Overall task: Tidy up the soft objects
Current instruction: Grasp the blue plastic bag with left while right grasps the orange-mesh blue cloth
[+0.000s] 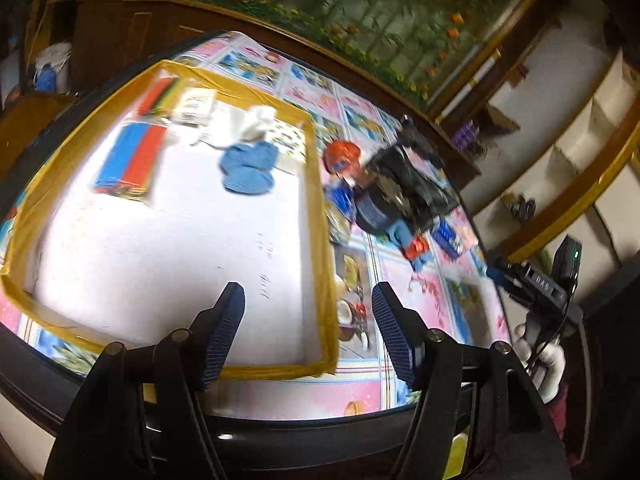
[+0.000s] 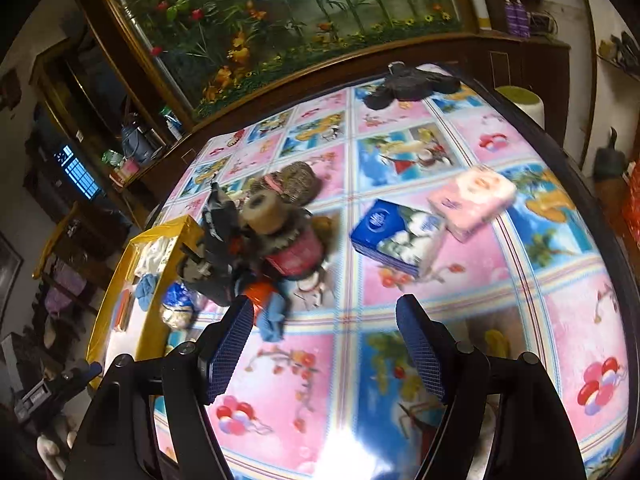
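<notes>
Left gripper (image 1: pixel 308 330) and right gripper (image 2: pixel 325 344): fingers parted, nothing gripped; heaped soft objects (image 2: pixel 256 248) beside yellow-edged tray (image 1: pixel 316 184), blurred, items not individually told

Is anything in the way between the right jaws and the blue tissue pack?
Nothing visible. The right gripper is open and empty, and only bare patterned tablecloth lies between it and the blue tissue pack.
</notes>
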A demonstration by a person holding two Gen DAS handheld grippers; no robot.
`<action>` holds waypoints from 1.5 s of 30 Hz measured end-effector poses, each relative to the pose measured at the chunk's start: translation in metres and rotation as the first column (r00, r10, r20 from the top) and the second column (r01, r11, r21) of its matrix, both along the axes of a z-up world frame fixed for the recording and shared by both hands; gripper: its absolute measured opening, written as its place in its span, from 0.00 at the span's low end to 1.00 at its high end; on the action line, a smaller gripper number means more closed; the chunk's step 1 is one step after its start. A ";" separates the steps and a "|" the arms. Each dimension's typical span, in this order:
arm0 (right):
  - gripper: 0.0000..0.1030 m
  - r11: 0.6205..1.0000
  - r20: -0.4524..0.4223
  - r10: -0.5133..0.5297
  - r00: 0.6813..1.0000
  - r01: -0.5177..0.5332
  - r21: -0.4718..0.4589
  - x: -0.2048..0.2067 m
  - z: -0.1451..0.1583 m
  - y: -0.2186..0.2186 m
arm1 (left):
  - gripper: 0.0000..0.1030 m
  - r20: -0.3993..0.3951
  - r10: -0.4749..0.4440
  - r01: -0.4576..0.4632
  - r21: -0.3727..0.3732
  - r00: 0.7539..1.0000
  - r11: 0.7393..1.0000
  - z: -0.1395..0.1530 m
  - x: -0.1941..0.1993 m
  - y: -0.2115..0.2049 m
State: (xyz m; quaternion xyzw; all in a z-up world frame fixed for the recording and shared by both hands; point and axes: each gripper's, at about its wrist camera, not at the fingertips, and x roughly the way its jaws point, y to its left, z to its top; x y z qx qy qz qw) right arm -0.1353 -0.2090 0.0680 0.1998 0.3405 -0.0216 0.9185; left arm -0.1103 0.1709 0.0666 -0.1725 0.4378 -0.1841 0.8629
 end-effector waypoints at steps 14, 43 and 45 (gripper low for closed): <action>0.72 1.000 0.040 -0.015 0.999 0.016 -0.024 0.059 -0.031 -0.004 | 0.63 0.036 -0.222 0.197 0.347 0.974 0.917 0.017 0.030 -0.095; 0.74 0.994 0.017 0.107 0.994 -0.106 -0.030 0.082 -0.053 0.012 | 0.54 -0.107 -0.445 0.414 0.602 0.889 0.682 -0.035 0.095 -0.163; 0.74 0.991 0.013 0.130 0.991 -0.129 -0.043 0.084 -0.053 0.017 | 0.54 -0.103 -0.440 0.411 0.592 0.892 0.694 -0.035 0.091 -0.161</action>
